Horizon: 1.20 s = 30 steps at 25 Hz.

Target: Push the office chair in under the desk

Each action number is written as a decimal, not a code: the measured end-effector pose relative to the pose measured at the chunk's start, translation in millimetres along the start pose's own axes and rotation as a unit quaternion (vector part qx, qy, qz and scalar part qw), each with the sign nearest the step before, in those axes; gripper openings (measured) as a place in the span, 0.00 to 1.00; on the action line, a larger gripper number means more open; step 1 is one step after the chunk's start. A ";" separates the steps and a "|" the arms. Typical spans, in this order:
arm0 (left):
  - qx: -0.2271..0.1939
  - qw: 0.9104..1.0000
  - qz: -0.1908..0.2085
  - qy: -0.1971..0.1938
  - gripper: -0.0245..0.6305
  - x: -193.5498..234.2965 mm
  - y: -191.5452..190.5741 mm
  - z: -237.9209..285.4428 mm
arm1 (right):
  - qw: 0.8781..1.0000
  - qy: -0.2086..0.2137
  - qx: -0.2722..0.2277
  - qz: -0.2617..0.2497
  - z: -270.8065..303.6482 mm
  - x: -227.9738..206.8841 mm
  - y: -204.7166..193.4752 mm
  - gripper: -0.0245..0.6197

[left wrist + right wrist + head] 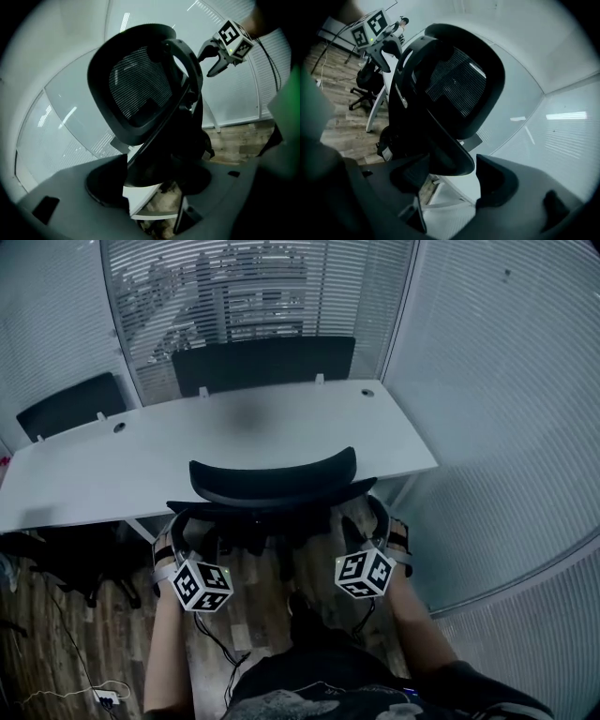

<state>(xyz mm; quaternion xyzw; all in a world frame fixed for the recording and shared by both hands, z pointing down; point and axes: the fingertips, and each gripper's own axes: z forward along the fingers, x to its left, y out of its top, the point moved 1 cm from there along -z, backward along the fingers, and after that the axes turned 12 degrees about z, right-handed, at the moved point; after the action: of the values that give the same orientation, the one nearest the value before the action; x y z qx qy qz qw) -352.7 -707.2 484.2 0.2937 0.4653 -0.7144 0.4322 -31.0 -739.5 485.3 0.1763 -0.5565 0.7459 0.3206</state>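
A black mesh office chair [272, 479] stands with its backrest at the near edge of the white desk [234, 432], seat partly beneath it. My left gripper [187, 523] is at the backrest's left edge, my right gripper [379, 518] at its right edge. In the left gripper view the chair's back frame [136, 84] runs down between the wide jaws of the left gripper [150, 187]. In the right gripper view the backrest's lower corner [459, 79] sits between the jaws of the right gripper [452, 180], with a gap to one pad. Both stand open around the frame.
Two more black chairs [262, 362] [70, 404] stand behind the desk, and another chair's wheeled base [89, 568] sits under its left end. Glass walls with blinds [506, 427] close in the back and right. A cable and power strip [103, 695] lie on the wooden floor.
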 end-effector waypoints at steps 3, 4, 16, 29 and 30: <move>-0.011 1.000 -0.015 0.002 0.46 -7.1 7.0 -22.4 | 0.998 0.015 -0.007 0.064 -23.3 3.5 -5.1 0.50; -0.016 1.000 -0.021 0.002 0.46 -9.8 9.9 -28.9 | 0.997 0.019 -0.012 0.080 -30.3 4.5 -5.1 0.50; -0.058 0.993 -0.104 0.016 0.38 -19.7 28.3 -78.3 | 0.989 0.049 -0.059 0.130 -76.0 8.2 8.5 0.50; -0.066 0.987 -0.136 0.063 0.11 -62.8 72.3 -144.2 | 0.981 0.072 -0.084 0.159 -138.3 4.1 -24.1 0.27; -0.068 0.986 -0.136 0.061 0.11 -69.2 76.3 -150.8 | 0.981 0.065 -0.089 0.161 -146.1 1.9 -27.1 0.22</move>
<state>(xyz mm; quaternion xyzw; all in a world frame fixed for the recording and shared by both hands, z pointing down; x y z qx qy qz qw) -250.7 -559.5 450.3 0.2409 0.5737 -0.7142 0.3206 -0.3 -596.3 459.4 0.0055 -0.6200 0.7450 0.2462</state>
